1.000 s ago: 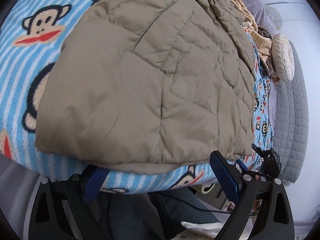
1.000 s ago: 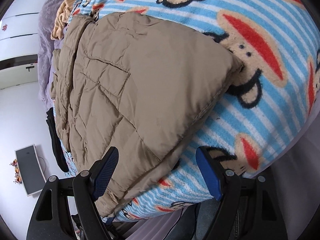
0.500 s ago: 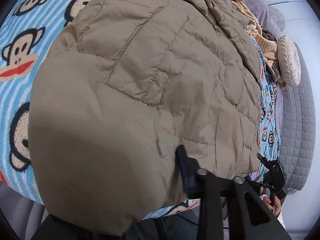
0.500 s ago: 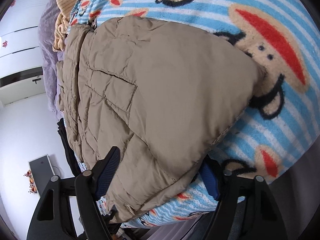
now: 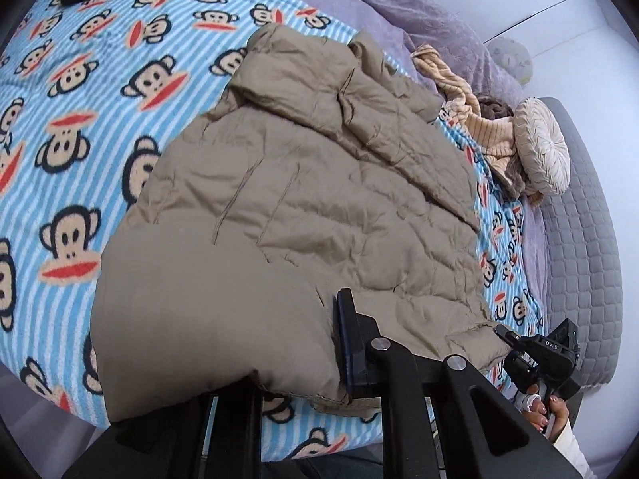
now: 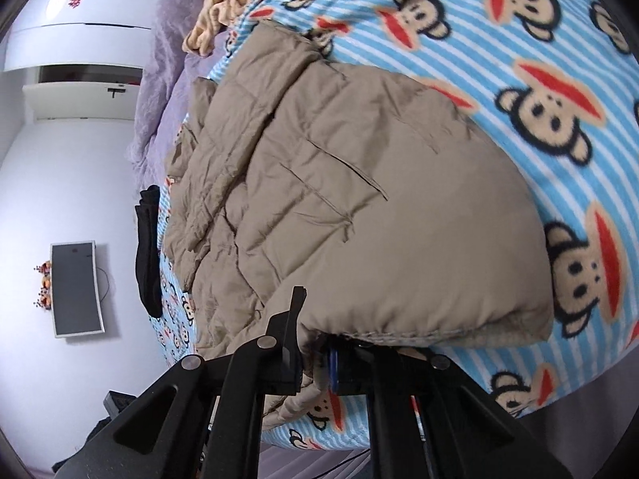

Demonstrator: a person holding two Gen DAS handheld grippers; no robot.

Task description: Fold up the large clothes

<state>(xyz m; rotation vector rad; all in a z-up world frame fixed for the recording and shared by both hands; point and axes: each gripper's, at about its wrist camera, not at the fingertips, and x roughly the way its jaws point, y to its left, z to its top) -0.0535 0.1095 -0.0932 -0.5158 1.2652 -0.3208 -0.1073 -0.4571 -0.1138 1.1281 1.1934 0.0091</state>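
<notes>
A tan quilted down jacket [image 5: 303, 207] lies on a blue striped monkey-print blanket [image 5: 80, 119] on the bed. My left gripper [image 5: 295, 363] is shut on the jacket's near hem corner, and the puffy fabric bulges over and hides the left finger. In the right wrist view the same jacket [image 6: 359, 215] fills the middle. My right gripper [image 6: 315, 355] is shut on the other hem corner, the fabric pinched between its jaws. The right gripper [image 5: 539, 355] also shows low at the right of the left wrist view, held by a hand.
Behind the jacket lie a purple blanket [image 5: 419, 20], a beige knitted garment [image 5: 471, 107] and a round cream cushion [image 5: 543, 155]. A grey quilted mattress edge [image 5: 583, 263] runs along the right. Black clothing [image 6: 147, 255] hangs off the bed's side; a wall monitor [image 6: 76, 287] is beyond.
Both grippers went from open at the bed's edge to shut on the jacket's hem corners. The hem is now lifted, and more of the blanket shows around the jacket.
</notes>
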